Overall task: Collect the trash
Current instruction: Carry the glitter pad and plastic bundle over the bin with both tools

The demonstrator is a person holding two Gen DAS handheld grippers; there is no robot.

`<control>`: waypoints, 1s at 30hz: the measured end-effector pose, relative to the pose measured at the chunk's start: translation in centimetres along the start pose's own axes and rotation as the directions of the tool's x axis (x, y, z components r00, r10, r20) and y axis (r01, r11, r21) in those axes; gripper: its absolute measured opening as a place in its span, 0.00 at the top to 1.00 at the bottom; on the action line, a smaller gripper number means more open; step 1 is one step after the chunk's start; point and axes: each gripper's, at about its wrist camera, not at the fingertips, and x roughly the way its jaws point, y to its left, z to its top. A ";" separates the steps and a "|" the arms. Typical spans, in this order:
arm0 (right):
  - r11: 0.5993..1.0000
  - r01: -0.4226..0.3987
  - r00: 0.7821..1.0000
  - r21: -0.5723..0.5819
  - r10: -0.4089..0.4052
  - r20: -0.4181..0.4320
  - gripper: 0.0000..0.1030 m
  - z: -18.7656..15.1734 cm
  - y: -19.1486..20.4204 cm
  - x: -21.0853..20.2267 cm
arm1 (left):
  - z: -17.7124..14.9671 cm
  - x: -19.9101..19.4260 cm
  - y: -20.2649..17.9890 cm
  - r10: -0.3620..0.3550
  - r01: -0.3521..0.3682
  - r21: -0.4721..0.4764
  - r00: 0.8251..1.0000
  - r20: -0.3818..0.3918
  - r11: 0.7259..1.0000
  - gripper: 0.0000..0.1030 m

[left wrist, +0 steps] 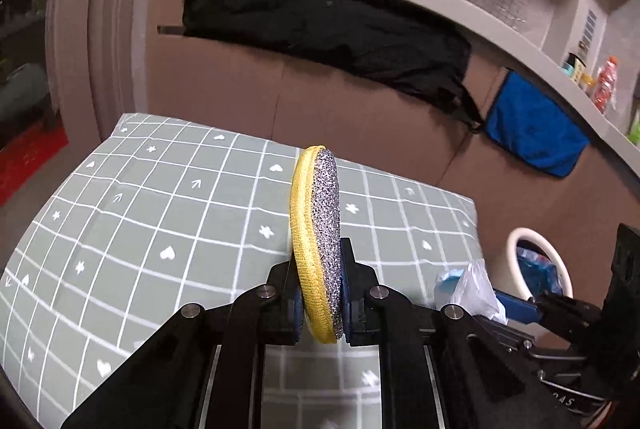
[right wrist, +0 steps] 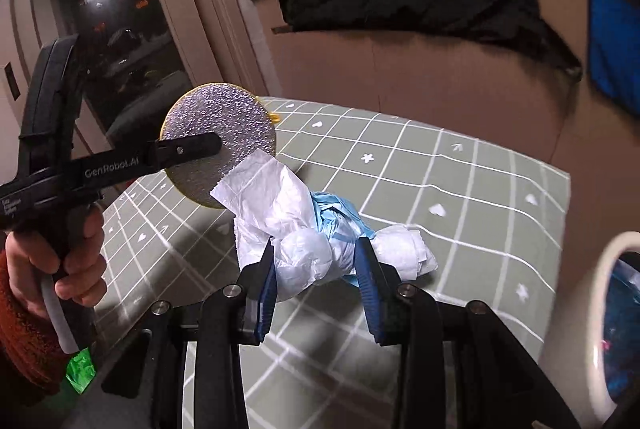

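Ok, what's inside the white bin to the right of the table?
Through the round white bin rim, crumpled blue plastic with a speck of pink shows. The bin's wall and the picture's edge hide the rest, so how full it is cannot be told.

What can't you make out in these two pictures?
- Trash bin contents: right wrist view, cut off by the frame edge and blurred; left wrist view, partly behind the right tongs.
- Scrubbing pad lower edge: left wrist view, hidden between the left tongs.
- Shelf bottles: too small.

Pretty dim indoor light, heavy fisheye warping with black corners. Right wrist view's edges are smeary, and the sponge catches sparkly glare.
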 end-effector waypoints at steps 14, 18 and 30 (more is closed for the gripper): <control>0.995 0.096 0.982 -0.022 -0.092 0.164 0.67 -1.9 0.5 -11.1 | -3.4 -8.8 -7.1 -0.081 0.072 0.081 0.990 0.114 0.994 0.86; 0.991 0.136 0.965 0.000 -0.132 0.228 0.67 -2.3 -0.7 -14.9 | -3.1 -10.0 -10.0 -0.123 0.106 0.124 0.983 0.138 0.987 0.86; 0.954 0.279 0.880 0.107 -0.299 0.369 0.67 -4.9 -6.9 -24.6 | -2.9 -9.8 -22.7 -0.268 0.225 0.265 0.953 0.142 0.938 0.86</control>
